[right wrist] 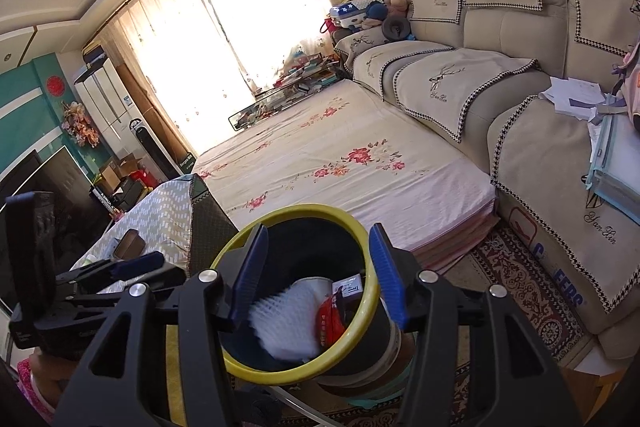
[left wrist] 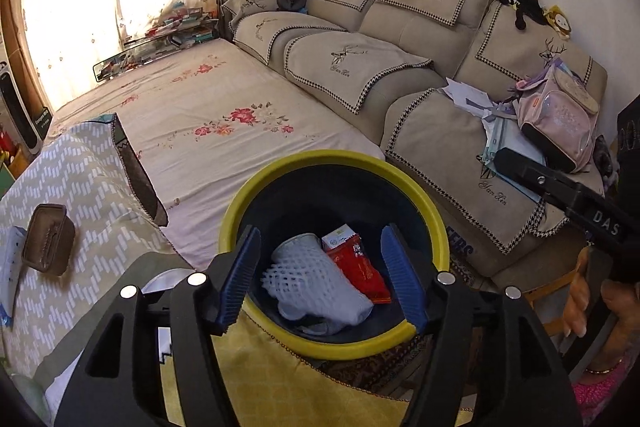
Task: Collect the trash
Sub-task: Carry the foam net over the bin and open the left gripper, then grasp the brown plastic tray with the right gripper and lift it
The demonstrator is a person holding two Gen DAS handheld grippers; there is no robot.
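Note:
A dark trash bin with a yellow rim stands on the floor right below both grippers; it also shows in the right wrist view. Inside lie a white foam net sleeve, a red wrapper and a small white box; the foam sleeve and red wrapper show in the right wrist view too. My left gripper is open and empty over the bin. My right gripper is open and empty over the bin.
A table with a patterned cloth holds a brown case to the left. A floral mattress lies beyond the bin. A beige sofa with papers and a pink backpack is on the right.

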